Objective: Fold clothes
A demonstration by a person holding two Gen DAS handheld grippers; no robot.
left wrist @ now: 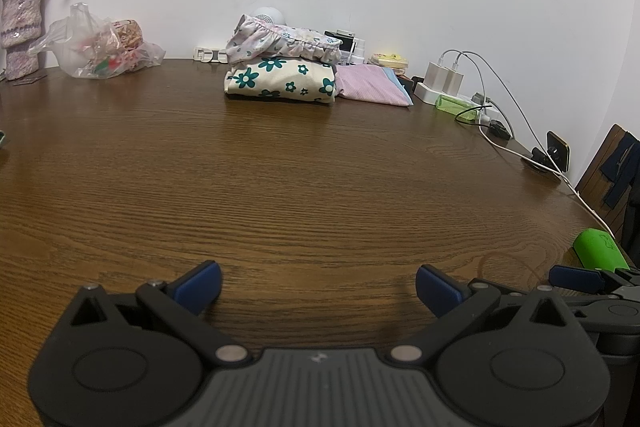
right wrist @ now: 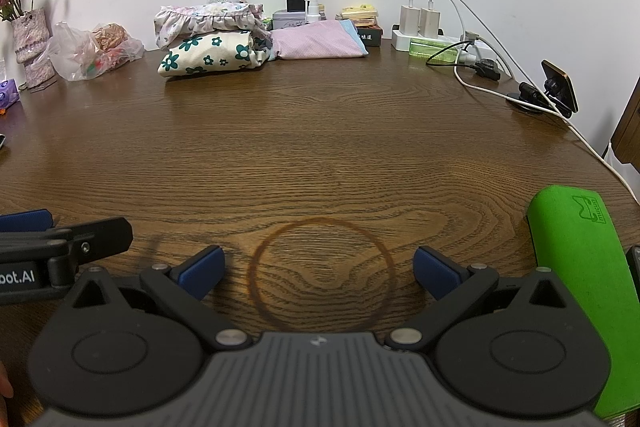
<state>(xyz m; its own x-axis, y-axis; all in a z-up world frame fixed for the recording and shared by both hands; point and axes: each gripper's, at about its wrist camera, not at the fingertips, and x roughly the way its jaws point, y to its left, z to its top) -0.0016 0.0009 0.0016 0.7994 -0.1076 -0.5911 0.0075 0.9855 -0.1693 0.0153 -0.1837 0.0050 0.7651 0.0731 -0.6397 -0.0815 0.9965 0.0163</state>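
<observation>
So both grippers are parked low over the near edge of the wooden tabletop (left wrist: 280, 187), side by side. The left gripper (left wrist: 318, 287) has its blue pads spread wide with nothing between them, just bare wood. The right gripper (right wrist: 318, 273) is the same deal, wide open and holding nothing, sitting right over a dark ring stain (right wrist: 322, 273) in the wood.

Going left to right along the far edge by the wall: a vase of flowers (left wrist: 20, 23) at the far left corner, then a plastic bag (left wrist: 96, 47) of stuff, then the clothes. There's a folded cream piece with teal flowers (left wrist: 280, 81), with a ruffled pale floral piece (left wrist: 284, 41) lying on top of it. Touching that stack on its right is a folded pink cloth (left wrist: 372, 85). Past that, a power strip with white chargers (left wrist: 442, 79), a green bottle (left wrist: 458, 105) lying down, and cables trailing along the right edge. A green case (right wrist: 580, 287) lies at the near right corner.
</observation>
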